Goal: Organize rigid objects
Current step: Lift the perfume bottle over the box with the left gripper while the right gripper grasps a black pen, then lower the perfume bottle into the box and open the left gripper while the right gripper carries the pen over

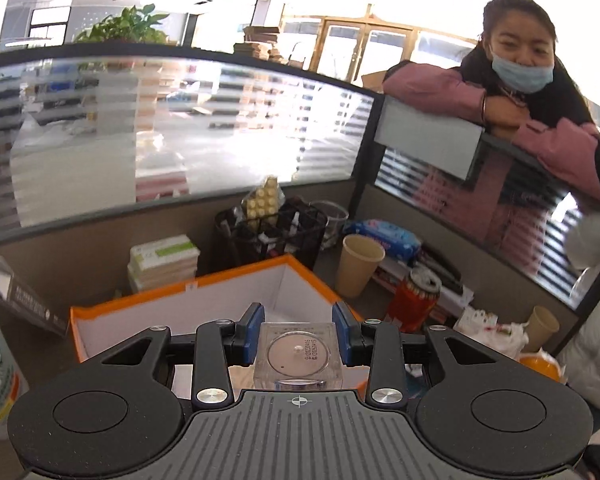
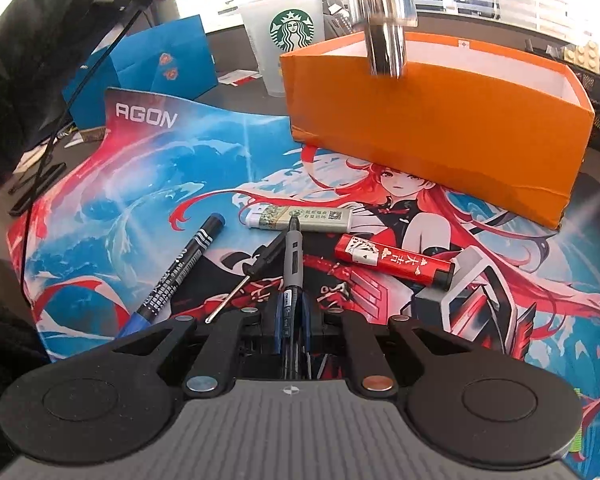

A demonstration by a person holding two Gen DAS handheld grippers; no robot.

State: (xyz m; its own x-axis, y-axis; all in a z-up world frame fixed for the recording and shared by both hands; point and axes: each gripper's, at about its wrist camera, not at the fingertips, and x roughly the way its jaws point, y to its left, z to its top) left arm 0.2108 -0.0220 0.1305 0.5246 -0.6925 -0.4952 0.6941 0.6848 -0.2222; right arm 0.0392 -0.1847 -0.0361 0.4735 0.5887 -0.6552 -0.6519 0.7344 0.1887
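My left gripper point(image 1: 298, 330) is shut on a clear plastic cube point(image 1: 298, 354) with a round metal disc inside, its blue pads point(image 1: 252, 322) pressing on both sides. It hangs above the open orange box point(image 1: 220, 288). In the right wrist view the same cube point(image 2: 384, 20) is a blur over the orange box point(image 2: 440, 140). My right gripper point(image 2: 291, 310) is low over the mat and shut on a grey and black pen point(image 2: 291, 256), whose tip points at a white and green lighter point(image 2: 300, 218). A red lighter point(image 2: 396, 264), a black marker point(image 2: 180, 268) and a small screwdriver point(image 2: 252, 272) lie on the mat.
A printed mouse mat point(image 2: 120, 200) covers the desk. Behind the box stand a Starbucks cup point(image 2: 288, 40) and a blue paper bag point(image 2: 160, 64). Beyond the box are a black mesh holder point(image 1: 272, 232), a paper cup point(image 1: 358, 264) and a red can point(image 1: 414, 300). A person point(image 1: 540, 148) leans on the partition.
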